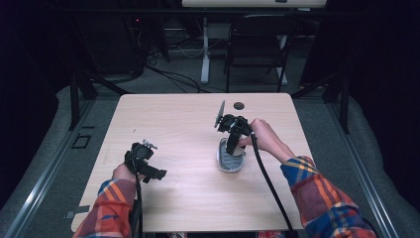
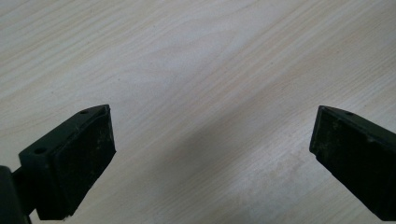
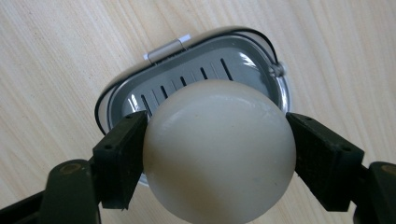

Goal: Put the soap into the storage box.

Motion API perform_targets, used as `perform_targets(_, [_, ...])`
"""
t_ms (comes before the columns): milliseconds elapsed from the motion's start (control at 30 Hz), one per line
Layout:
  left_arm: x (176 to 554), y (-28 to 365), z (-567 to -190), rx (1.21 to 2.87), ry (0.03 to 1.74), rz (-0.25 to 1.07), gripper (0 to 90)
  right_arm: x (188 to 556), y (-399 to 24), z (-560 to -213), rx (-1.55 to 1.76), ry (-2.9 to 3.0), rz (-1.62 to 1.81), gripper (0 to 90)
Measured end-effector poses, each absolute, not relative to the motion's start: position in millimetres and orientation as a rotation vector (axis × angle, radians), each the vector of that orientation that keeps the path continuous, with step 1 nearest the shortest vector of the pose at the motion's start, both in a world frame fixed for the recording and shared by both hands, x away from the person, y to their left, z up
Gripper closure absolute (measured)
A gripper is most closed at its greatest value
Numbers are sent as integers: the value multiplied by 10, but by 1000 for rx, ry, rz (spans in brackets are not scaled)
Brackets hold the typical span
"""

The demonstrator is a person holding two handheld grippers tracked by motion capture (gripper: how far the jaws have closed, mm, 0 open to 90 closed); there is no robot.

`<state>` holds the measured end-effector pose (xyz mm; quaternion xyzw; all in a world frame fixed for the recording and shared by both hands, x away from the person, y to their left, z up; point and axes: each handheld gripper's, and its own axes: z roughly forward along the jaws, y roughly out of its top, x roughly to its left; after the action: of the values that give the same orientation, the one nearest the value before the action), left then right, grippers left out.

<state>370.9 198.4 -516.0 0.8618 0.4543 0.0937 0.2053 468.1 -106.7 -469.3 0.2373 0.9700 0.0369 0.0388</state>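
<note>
A cream, rounded bar of soap sits between the black jaws of my right gripper, which is shut on it. Just beneath it, on the wooden table, lies a grey oval soap dish with a slotted floor and a small hinge on its rim. From above, the right gripper points down over the dish, right of the table's middle. My left gripper rests low near the table's front left; its jaws stand wide open over bare wood with nothing between them.
A round cable hole sits near the table's far edge. Behind the table stand a black folding chair and a white desk leg. Cables run across the floor. Bare wood lies between the two grippers.
</note>
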Motion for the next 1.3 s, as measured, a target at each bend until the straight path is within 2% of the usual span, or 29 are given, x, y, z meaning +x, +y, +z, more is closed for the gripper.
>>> perform_targets(700, [3711, 1982, -5160, 2406, 1260, 258, 0, 4700, -1005, -4982, 752, 3016, 152, 236])
perform_targets(1033, [3712, 1983, -5162, 2405, 1262, 255, 0, 4693, -1020, -5033, 758, 3013, 148, 234])
perform_targets(1300, [3708, 1980, -5158, 2408, 1261, 257, 0, 4655, -1083, -4944, 771, 3012, 197, 226])
